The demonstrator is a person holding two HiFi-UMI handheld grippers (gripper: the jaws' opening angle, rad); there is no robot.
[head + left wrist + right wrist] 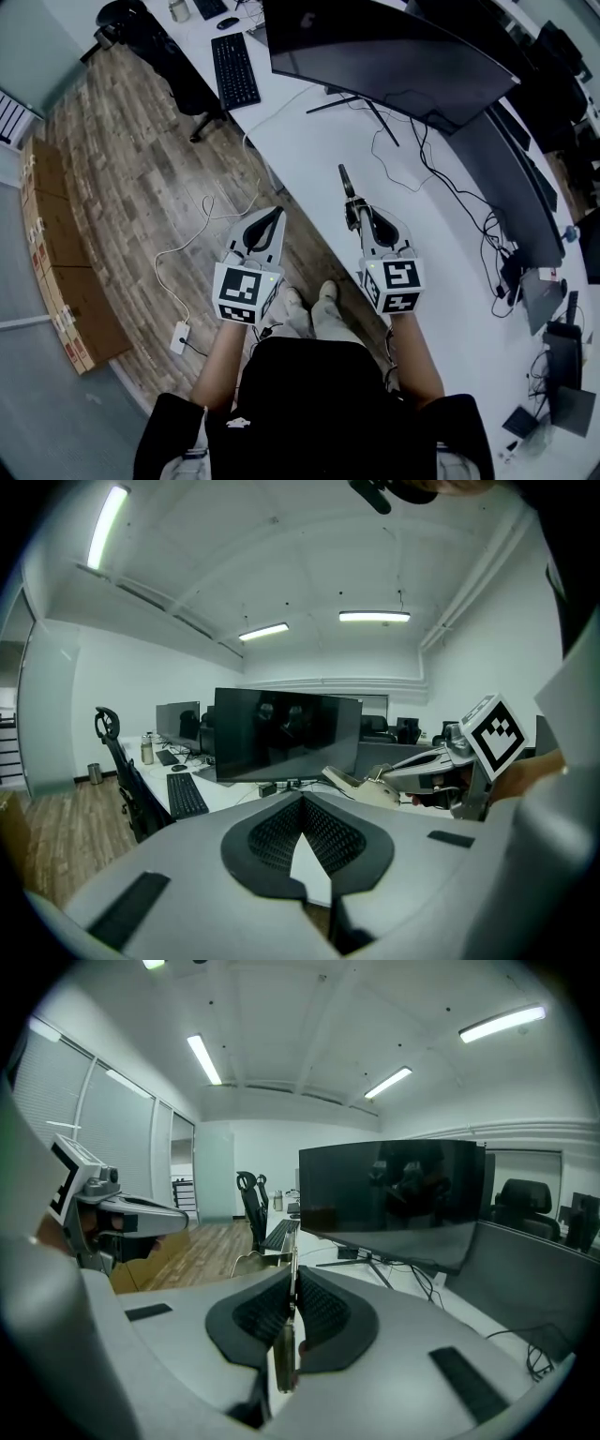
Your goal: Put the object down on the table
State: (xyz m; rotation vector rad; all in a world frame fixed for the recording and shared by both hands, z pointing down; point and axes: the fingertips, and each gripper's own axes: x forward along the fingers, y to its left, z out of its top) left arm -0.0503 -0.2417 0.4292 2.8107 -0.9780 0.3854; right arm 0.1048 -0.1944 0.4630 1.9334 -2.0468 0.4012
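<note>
Right tongs (352, 210) pinched a thin flat tool (344, 183) over the desk (309, 150). Left tongs (271, 216) sat closed and empty. The tool wanted lowering flat before release.

Near table strip: the white table (309, 155) lies bare just ahead of the right gripper (354, 211) and the thin object (346, 181) clamped in it, so there is open room here.
Back limit: the curved monitor (394, 47) overhangs the table, and its stand (361, 101) splays legs across the middle.
Right side: loose cables (422, 159) trail over the top beside a second monitor (525, 187).
Left side: a keyboard (234, 67) and mouse (227, 22) lie well apart from both grippers.
Floor aisle: the wooden floor (141, 206) beside the left gripper (275, 216) is open — only a cord (202, 225) and power strip (178, 337) cross it; a chair (155, 42) stands at the far end.
</note>
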